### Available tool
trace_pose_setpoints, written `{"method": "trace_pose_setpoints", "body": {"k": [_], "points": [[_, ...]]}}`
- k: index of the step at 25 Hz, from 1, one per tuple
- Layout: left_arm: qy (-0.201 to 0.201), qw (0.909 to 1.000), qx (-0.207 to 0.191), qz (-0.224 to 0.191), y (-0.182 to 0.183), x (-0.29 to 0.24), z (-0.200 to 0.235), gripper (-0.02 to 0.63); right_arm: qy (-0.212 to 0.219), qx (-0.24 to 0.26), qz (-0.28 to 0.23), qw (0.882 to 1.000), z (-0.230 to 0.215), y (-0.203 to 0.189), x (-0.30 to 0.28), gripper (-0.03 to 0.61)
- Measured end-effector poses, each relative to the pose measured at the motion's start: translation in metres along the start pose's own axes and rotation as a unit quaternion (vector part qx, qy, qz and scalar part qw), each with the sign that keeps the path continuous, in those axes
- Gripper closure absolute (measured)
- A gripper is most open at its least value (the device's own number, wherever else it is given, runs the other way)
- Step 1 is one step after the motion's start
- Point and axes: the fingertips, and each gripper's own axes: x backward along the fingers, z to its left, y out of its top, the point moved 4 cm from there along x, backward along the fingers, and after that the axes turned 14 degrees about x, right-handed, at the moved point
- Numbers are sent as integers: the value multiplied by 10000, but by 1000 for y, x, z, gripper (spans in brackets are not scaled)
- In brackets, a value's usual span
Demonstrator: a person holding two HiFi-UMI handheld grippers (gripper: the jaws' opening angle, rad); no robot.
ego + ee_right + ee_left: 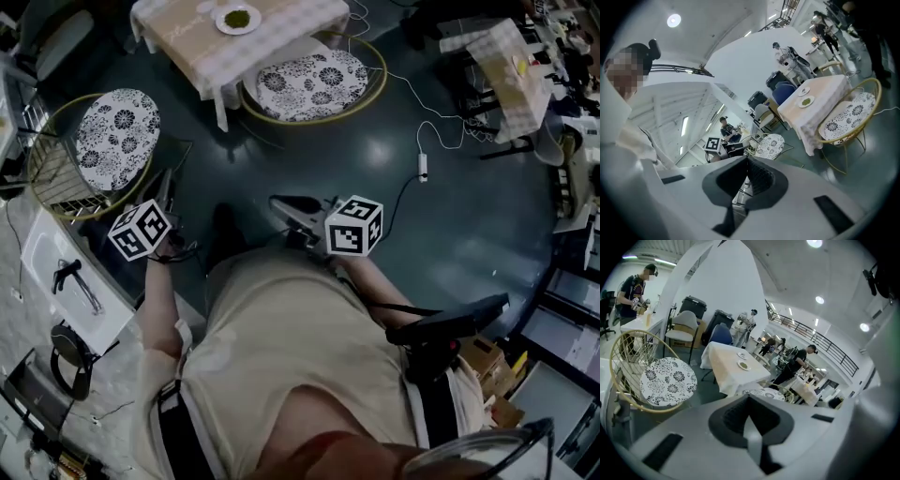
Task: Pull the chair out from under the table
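Note:
The chair (314, 82), with a gold wire frame and a black-and-white floral cushion, stands pushed up against the cloth-covered table (187, 42), its seat partly under the top. A plate (236, 19) rests on the table. Both grippers are held close in front of the person's body, well short of the chair. My left gripper (166, 187) is shut and holds nothing. My right gripper (283, 202) is also shut and holds nothing. In the left gripper view the table (729, 371) and chair (765, 393) lie beyond the jaws. In the right gripper view the chair (848, 117) stands to the right.
A second floral-cushioned wire chair (117, 136) stands free at the left. A white power strip with its cable (423, 167) lies on the dark floor at the right. Another cloth-covered table (511, 70) is at the far right. A white bench (56, 272) runs along the left.

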Motion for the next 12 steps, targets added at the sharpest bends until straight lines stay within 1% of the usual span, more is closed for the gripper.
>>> {"method": "trace_pose_setpoints", "body": {"k": [4,7,9,12], "points": [[-1,9997,-213,-154,-56,-5,-60,606,180,-59,-282,9994,-13,-26,70,569],[286,9981,-425,-338,-100,0,-98,606,487,208,-419,9977,-10,-43,122,568],[418,9970,-452,-461,-118,8,-115,606,765,344,-506,9952,-8,-48,141,569],[580,9950,-418,-692,-137,27,-129,606,1248,325,-589,9899,-2,-51,146,569]]}}
